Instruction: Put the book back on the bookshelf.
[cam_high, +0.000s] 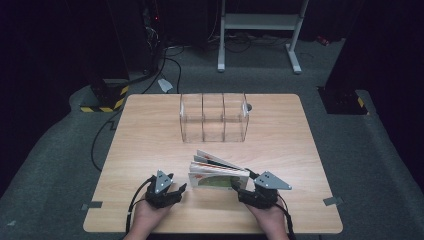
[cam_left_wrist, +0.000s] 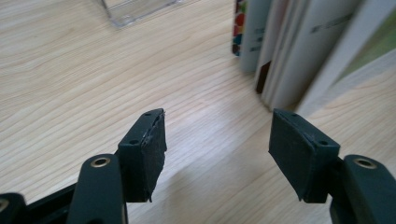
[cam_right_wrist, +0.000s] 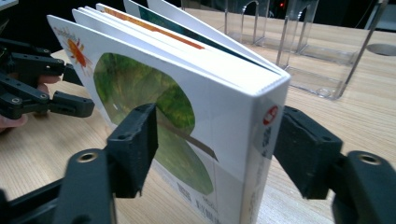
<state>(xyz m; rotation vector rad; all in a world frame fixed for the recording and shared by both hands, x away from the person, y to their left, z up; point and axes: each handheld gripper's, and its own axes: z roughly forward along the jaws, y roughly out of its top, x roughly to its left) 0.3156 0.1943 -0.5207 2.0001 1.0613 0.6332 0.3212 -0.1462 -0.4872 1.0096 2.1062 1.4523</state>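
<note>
Right gripper (cam_right_wrist: 215, 149) clamps the near end of the books (cam_high: 218, 176), standing on edge at the table (cam_high: 150, 130) front. Left gripper (cam_high: 167, 192) released, jaws empty, just left of them. Risk: far covers fan apart; loose volumes may topple. Clear rack (cam_high: 214, 118) beyond, path unobstructed.

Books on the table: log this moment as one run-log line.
books: standing on edge, table | right gripper: fingers clamp stack's spine end | left gripper: open, empty, beside stack | clear rack: empty behind
</note>
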